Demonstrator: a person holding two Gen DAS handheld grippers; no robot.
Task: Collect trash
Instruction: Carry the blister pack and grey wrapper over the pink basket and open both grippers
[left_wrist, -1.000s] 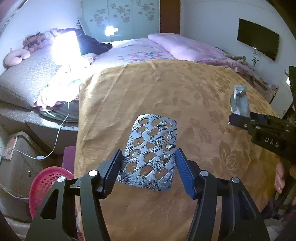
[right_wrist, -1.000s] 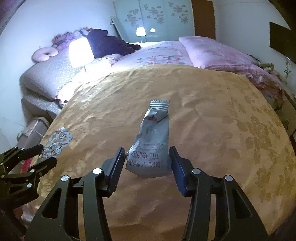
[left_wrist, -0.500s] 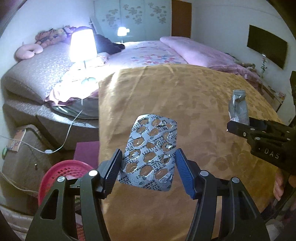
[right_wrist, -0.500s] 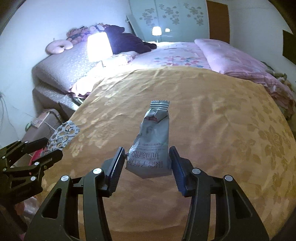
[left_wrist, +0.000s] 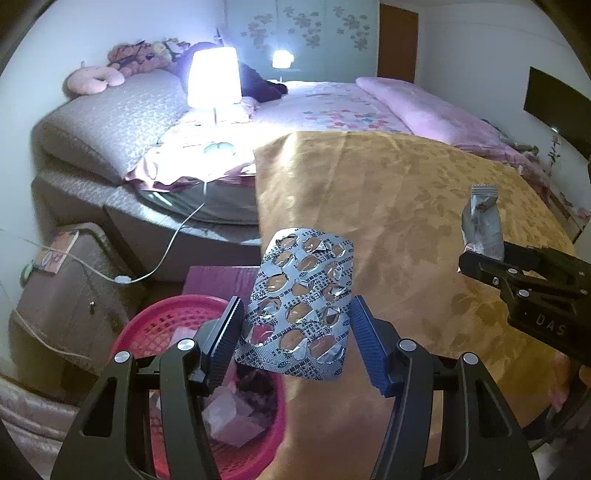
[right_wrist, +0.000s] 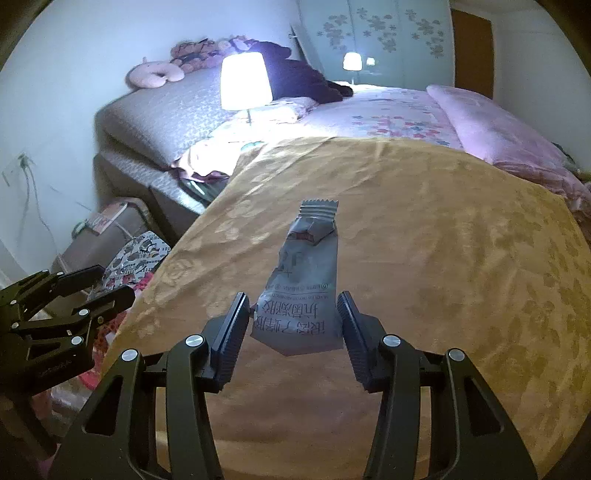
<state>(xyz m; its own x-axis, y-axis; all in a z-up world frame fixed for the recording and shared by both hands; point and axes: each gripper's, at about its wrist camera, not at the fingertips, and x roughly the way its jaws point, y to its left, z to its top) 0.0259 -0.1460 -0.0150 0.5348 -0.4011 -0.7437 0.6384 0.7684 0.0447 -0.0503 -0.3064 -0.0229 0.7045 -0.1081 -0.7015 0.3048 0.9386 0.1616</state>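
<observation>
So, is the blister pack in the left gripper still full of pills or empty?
Empty, as far as visible: on the blister pack held by the left gripper, the foil over every visible pocket is torn open, with no pill showing.

**Colours and patterns noted**

Bedspread (right_wrist: 424, 229), centre frame: gold-tan, tonal floral weave. Blister pack (left_wrist: 301, 302), centre: silver foil, orange-brown pockets. Sachet (right_wrist: 304, 291), centre: grey-white, dark print. Basket (left_wrist: 155, 332), lower left: pink-red mesh. Quilt (left_wrist: 343, 110), upper right: pale pink, small flowers.
</observation>
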